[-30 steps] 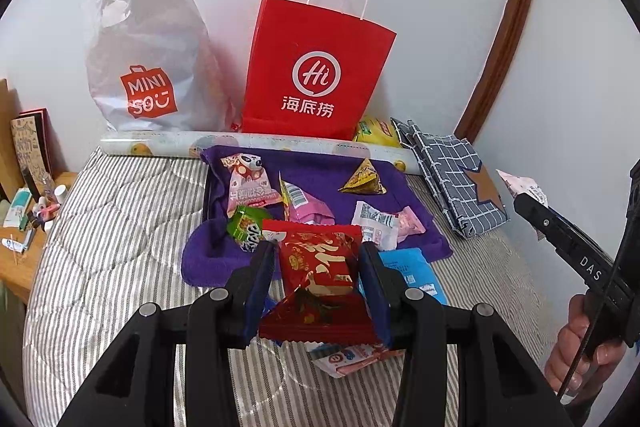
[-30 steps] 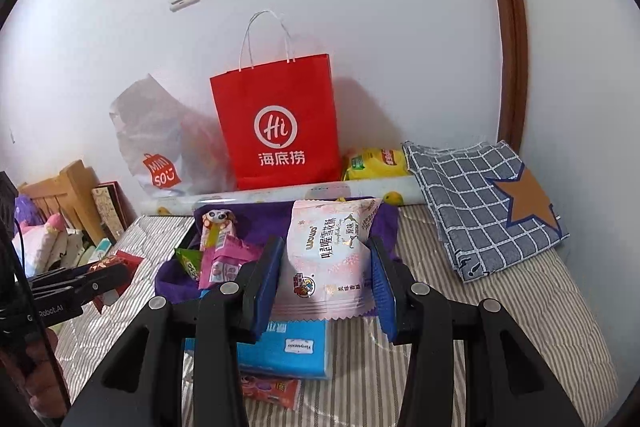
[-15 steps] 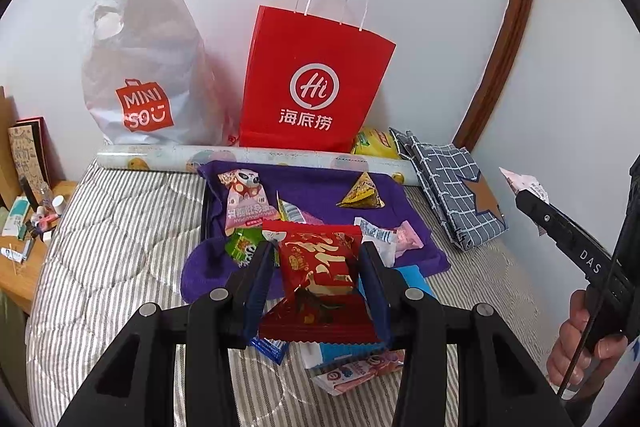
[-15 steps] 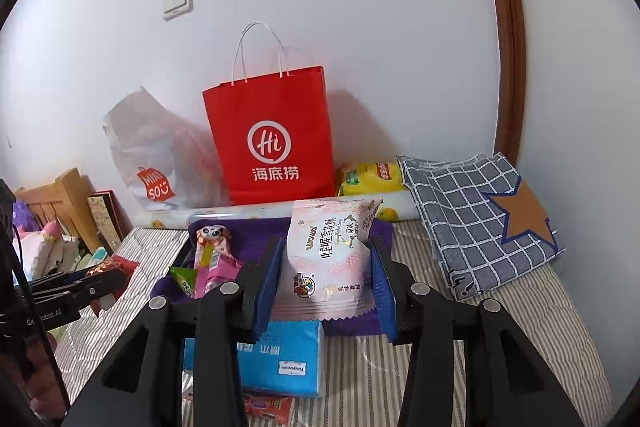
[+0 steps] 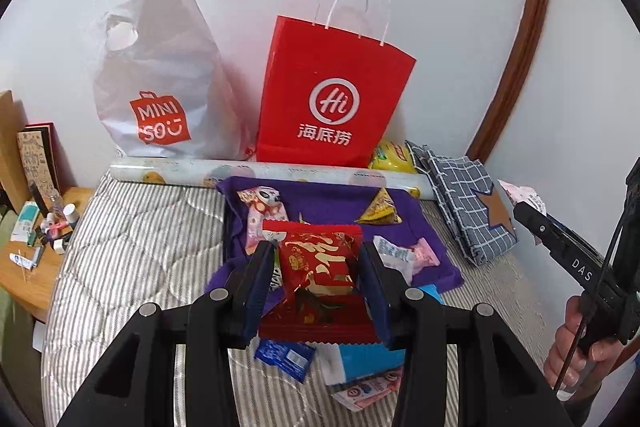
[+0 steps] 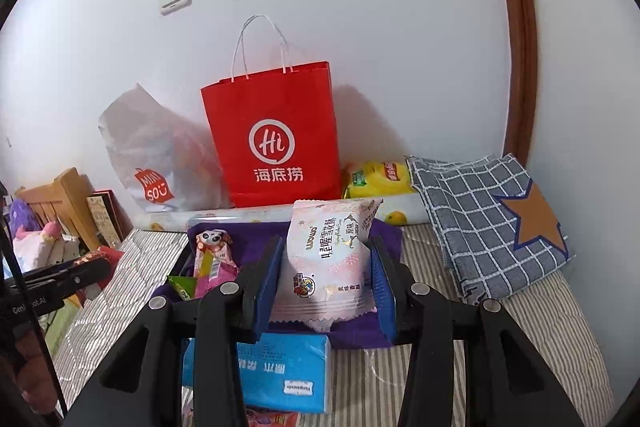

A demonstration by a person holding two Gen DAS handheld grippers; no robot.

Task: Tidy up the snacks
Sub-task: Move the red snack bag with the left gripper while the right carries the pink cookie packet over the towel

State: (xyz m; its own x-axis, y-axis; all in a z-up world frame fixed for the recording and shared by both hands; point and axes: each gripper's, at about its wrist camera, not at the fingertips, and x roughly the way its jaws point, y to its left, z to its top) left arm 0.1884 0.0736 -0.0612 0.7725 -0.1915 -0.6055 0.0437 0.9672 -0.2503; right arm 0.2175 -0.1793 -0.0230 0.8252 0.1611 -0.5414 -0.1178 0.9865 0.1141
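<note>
The bed (image 5: 132,255), covered in a striped quilt, carries everything under review; against the wall at its far edge stand a red paper bag (image 5: 332,95) with its mouth open and white handles up, and a grey plastic bag (image 5: 160,83) just beside it on the left; a checked cloth (image 6: 484,223) lies folded at the right; a purple towel (image 5: 332,199) is spread in front of the red bag, with several small snacks loose on it, among them a panda packet (image 5: 262,205) and a yellow triangular packet (image 5: 380,213); a blue tissue pack (image 6: 288,371) sits at the towel's near edge. The left gripper (image 5: 316,267) is closed narrow on a red snack packet (image 5: 316,259), lifted clear of the towel; the right gripper (image 6: 326,267) is likewise clamped on a pink snack packet (image 6: 328,251), held upright above the towel. Both packets are judged to be bound for one of the bags. Risks noted: the packets are slick and puffed, so a slack squeeze could let one slide out; two grippers converging on one bag mouth could collide; a nudge on the rim could tip the light paper bag, or a handle could snag a finger; a release made too high or too early could drop a packet behind the bag.
</note>
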